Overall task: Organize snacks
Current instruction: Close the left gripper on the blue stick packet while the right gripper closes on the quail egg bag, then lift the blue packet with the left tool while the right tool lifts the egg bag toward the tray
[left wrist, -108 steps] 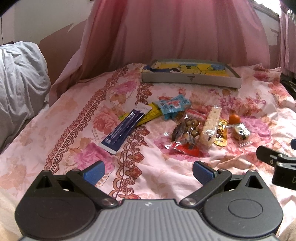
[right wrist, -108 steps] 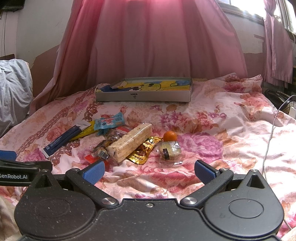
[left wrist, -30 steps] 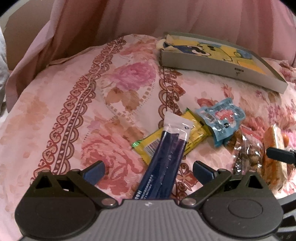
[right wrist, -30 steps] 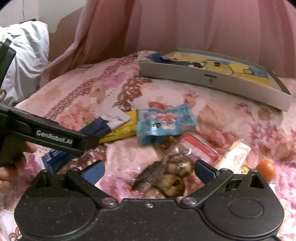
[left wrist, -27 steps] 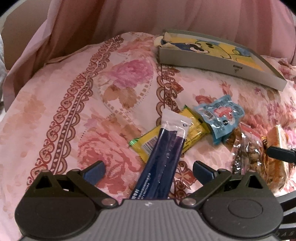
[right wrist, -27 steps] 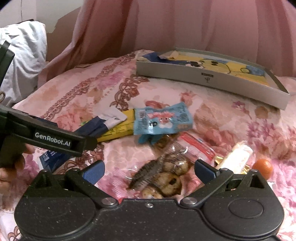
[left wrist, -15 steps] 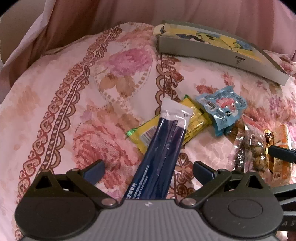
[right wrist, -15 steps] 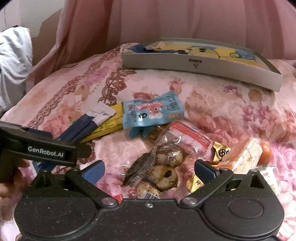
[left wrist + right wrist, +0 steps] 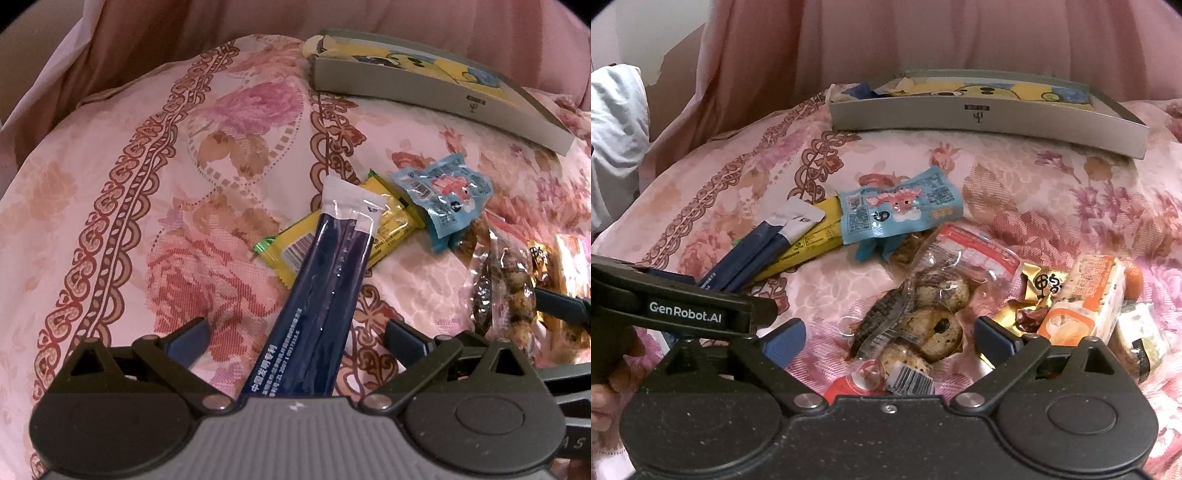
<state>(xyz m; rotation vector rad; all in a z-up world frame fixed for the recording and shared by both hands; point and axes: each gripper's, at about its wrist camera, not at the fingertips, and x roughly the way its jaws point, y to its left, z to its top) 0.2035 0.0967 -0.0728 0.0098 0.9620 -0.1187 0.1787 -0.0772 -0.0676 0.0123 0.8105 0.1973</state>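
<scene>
Two hand-held grippers poised over snacks in the middle of the bed

The left hand-held gripper (image 9: 295, 334) stands released astride the dark blue sachet strip (image 9: 328, 291), a light, floppy, slick film pack probably best pinched across its flat middle. The right hand-held gripper (image 9: 890, 336) is closing, pads not yet pressing, around the clear bag of speckled eggs (image 9: 923, 317): crinkly, slippery, likely fragile. The grey box (image 9: 990, 122) waits near the far edge.

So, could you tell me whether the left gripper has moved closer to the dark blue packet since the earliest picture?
Yes. The left gripper has come forward over the bedspread and now straddles the dark blue packet, jaws open.
</scene>
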